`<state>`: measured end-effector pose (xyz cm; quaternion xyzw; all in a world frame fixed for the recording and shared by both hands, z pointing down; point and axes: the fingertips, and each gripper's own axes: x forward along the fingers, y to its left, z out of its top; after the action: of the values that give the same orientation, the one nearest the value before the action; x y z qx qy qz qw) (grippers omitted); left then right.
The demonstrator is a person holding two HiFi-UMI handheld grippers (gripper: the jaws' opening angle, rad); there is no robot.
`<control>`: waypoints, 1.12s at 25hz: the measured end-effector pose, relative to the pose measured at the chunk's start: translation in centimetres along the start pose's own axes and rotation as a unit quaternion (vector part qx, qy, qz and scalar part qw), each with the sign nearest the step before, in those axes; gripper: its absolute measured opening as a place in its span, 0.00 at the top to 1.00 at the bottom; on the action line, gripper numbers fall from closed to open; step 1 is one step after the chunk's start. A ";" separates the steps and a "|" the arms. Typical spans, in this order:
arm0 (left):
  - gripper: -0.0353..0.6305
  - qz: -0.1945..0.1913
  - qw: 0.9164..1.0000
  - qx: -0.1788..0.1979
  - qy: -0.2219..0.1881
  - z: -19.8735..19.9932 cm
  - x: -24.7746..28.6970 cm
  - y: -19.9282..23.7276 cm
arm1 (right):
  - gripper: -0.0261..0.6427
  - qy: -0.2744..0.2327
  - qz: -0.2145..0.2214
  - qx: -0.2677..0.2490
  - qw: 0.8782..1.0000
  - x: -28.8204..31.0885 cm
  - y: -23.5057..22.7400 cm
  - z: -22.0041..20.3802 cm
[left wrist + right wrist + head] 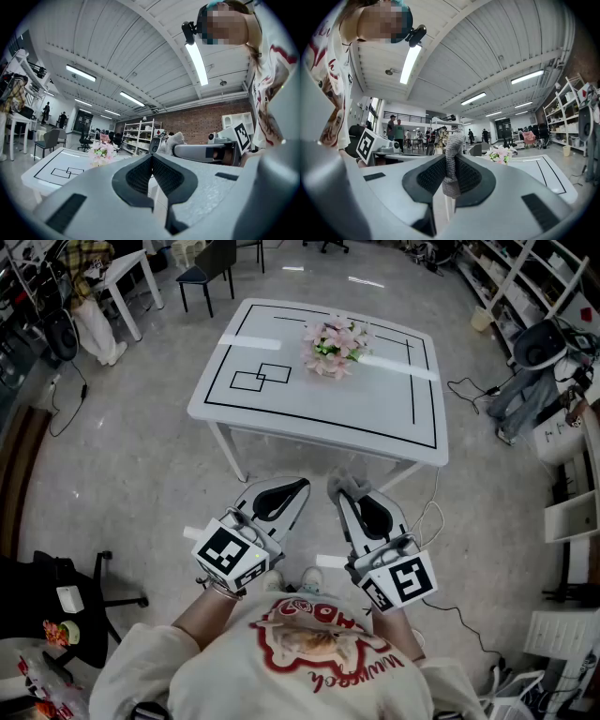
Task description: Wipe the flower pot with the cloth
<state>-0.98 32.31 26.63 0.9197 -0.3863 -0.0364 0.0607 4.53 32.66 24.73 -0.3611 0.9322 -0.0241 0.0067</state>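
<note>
A pot of pink flowers [330, 346] stands on the far half of a white table [375, 413] marked with black lines. Both grippers hang level over the floor in front of the table's near edge, well short of the pot. My left gripper [298, 486] is shut with nothing between its pads [151, 157]. My right gripper [339, 487] is shut on a grey knitted cloth [451, 171], which sticks up and hangs down past the fingertips [350, 486]. The flowers appear small and distant in the left gripper view [102, 152] and the right gripper view [500, 155].
A black chair [208, 268] and a small white table [127, 277] stand behind on the left. At the right are a chair draped with clothes [534, 357], shelving [572, 512] and floor cables [469, 388]. An office chair base [103, 601] sits at lower left.
</note>
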 end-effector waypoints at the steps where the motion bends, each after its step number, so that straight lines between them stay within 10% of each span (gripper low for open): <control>1: 0.94 -0.001 1.000 0.000 0.001 0.0 0.0 -0.1 | 0.88 0.000 0.000 0.000 1.000 -0.1 0.0 0.0; 28: 0.94 0.009 1.000 -0.006 -0.002 -0.9 4.4 -2.3 | 0.88 -0.027 0.013 0.007 1.000 -2.3 -4.3 0.6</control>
<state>3.83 30.80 27.08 0.9155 -0.3948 -0.0396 0.0659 9.12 31.04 24.30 -0.3496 0.9360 -0.0210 0.0344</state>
